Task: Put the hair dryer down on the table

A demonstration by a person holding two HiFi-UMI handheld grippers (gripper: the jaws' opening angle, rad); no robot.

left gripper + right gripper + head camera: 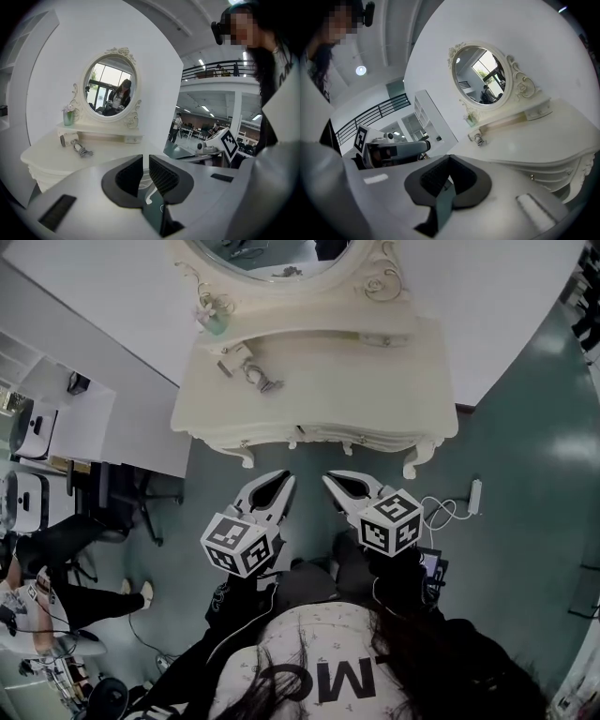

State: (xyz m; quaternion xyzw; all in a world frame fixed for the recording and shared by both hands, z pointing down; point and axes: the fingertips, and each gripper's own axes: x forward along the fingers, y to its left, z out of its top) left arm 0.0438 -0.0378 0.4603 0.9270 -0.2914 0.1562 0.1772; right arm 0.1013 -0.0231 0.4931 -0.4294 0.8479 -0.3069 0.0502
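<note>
The cream hair dryer (246, 367) lies on its side on the cream dressing table (375, 399), its cord coiled beside it and no gripper touching it. It also shows as the hair dryer (74, 143) in the left gripper view and the hair dryer (478, 138) in the right gripper view. Both grippers hang over the floor in front of the table, well short of the dryer. My left gripper (286, 476) (145, 160) holds nothing, with only a thin slit between its pads. My right gripper (328, 477) (449, 159) is shut and empty, its tips meeting.
An oval mirror (272, 254) stands at the table's back with a small flower vase (214, 320) left of it. A power strip (474, 496) and cable lie on the floor to the right. A black chair (117, 493) and a seated person (37, 587) are at the left.
</note>
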